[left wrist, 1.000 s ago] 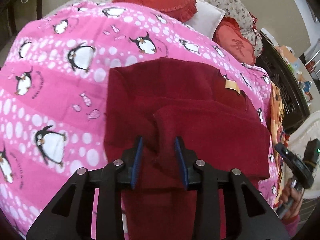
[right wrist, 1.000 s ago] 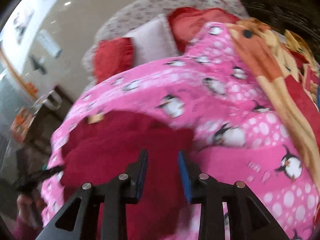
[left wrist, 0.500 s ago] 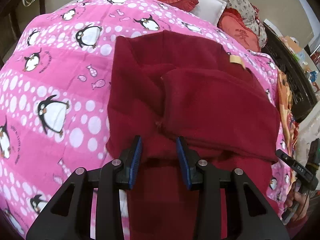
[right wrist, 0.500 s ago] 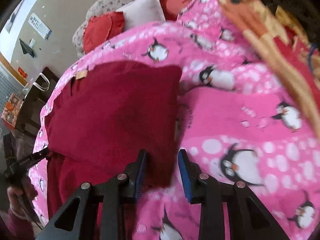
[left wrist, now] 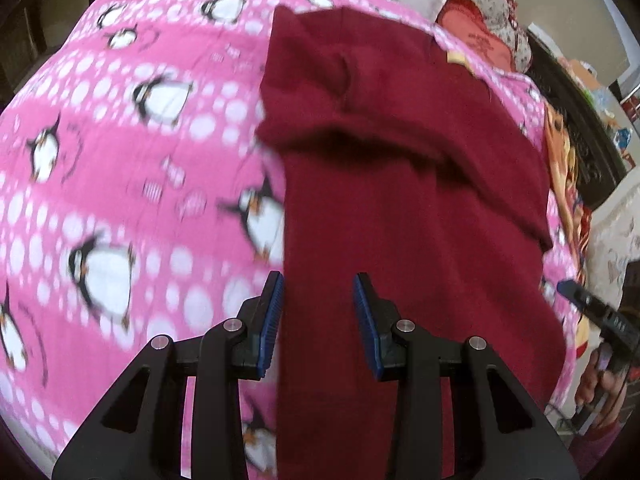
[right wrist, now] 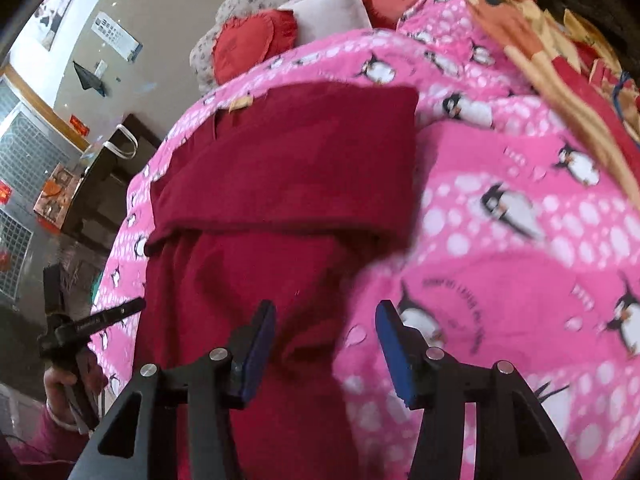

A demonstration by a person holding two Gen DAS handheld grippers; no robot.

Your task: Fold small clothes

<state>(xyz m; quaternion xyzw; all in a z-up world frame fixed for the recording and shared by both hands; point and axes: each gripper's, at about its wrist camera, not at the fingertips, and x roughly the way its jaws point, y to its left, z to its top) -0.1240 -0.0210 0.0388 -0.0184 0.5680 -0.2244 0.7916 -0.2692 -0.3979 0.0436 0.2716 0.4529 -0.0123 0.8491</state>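
A dark red garment (left wrist: 400,184) lies on the pink penguin blanket (left wrist: 120,152), its upper part folded down over the lower part; a tan label (left wrist: 456,57) shows at its far edge. My left gripper (left wrist: 318,312) is open and empty, low over the garment's near left edge. In the right wrist view the garment (right wrist: 288,168) lies centre left on the blanket (right wrist: 520,240). My right gripper (right wrist: 326,344) is open and empty over the garment's near right edge. Each gripper shows at the edge of the other's view.
Red cushions (right wrist: 248,46) and a white pillow (right wrist: 332,12) lie at the head of the bed. An orange patterned blanket (right wrist: 560,80) lies along the right side. Dark wooden furniture (left wrist: 576,120) stands beyond the bed on the right.
Both grippers have drawn back toward the garment's near end, away from the fold. The right gripper's jaws have opened wider. The folded part lies flat.
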